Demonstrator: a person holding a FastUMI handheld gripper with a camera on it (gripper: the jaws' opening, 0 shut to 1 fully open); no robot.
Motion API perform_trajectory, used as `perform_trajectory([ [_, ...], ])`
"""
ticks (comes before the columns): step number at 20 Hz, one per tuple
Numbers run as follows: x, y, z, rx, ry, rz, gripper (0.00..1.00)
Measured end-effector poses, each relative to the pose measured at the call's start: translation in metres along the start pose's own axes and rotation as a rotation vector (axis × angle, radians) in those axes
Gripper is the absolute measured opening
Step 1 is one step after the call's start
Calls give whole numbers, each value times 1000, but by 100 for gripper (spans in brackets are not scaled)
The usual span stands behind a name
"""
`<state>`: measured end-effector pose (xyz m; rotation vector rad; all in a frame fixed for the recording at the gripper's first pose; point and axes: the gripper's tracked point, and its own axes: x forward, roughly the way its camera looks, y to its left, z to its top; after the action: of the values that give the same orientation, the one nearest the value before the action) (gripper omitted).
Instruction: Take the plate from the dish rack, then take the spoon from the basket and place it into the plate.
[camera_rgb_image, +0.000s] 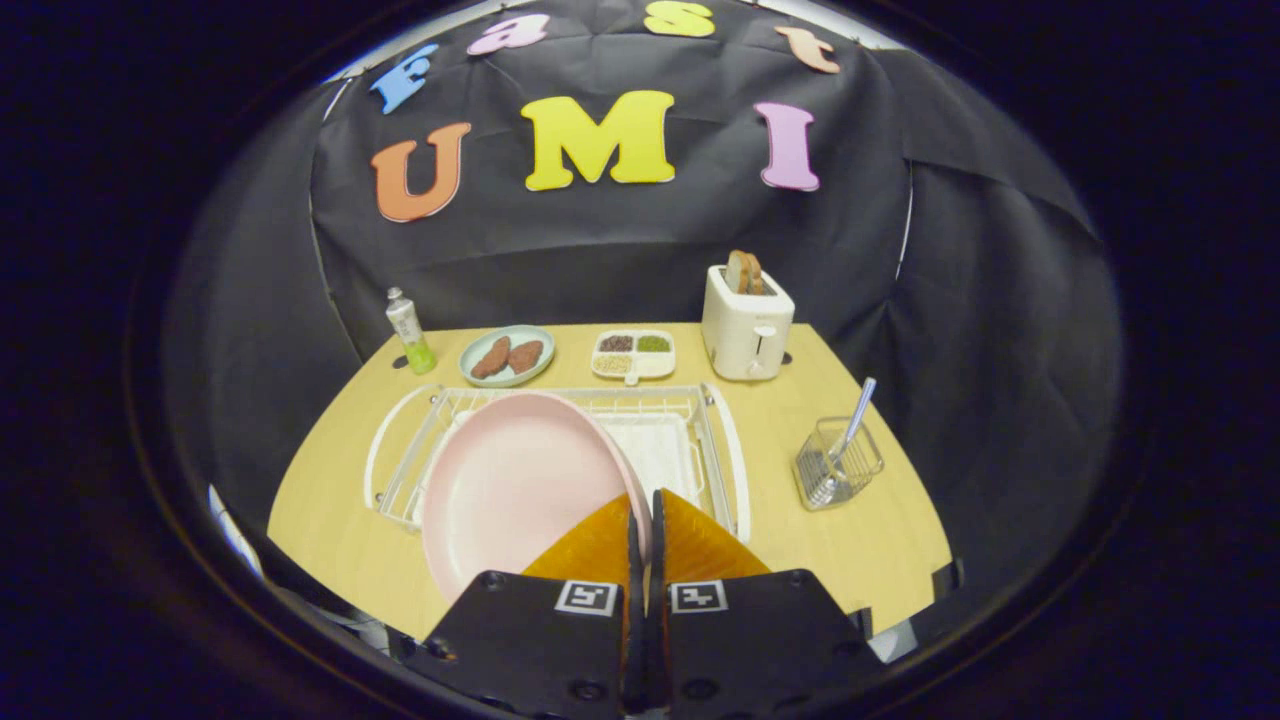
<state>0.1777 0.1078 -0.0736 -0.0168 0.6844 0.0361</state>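
Fingers (641, 520) nearly closed, pinching rim of pink plate (510, 490), held upright, tilted, over dish rack (720, 440), left of the fingers. Edge grip suits lift-out. Spoon (852, 425) stands in basket (838, 462), beyond the fingers, right.

Along the far edge of my wooden worktop (330, 520) I see four things in a row. At the left stands a small bottle (409, 330) with green liquid in its lower part. Beside it lies a pale green dish (507, 355) carrying two brown patties (508, 356) — they sit side by side. Next comes a white divided tray (633, 354) with dark, green and pale fillings in its compartments. At the right stands a white toaster (746, 323) — bread slices (744, 272) poke up from its slots.
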Motion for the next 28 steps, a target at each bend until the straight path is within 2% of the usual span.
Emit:
perform_trajectory([
  [2, 10, -23, -39, 50, 18, 36, 6],
  [5, 35, -50, -98, 94, 78, 27, 6],
  [7, 52, -66, -124, 101, 95, 1, 6],
  [9, 63, -67, -137, 134, 105, 33, 6],
  [11, 71, -73, -143, 165, 98, 59, 6],
  [16, 84, -85, -148, 128, 24, 44, 6],
  [20, 70, -97, -110, 125, -221, 38, 11],
  [24, 52, -109, -79, 85, -380, 19, 63],
  [26, 48, -130, -60, 53, -452, -68, 92],
  [27, 44, -142, -48, 69, -495, -121, 100],
  [28, 43, -154, -40, 86, -516, -165, 100],
])
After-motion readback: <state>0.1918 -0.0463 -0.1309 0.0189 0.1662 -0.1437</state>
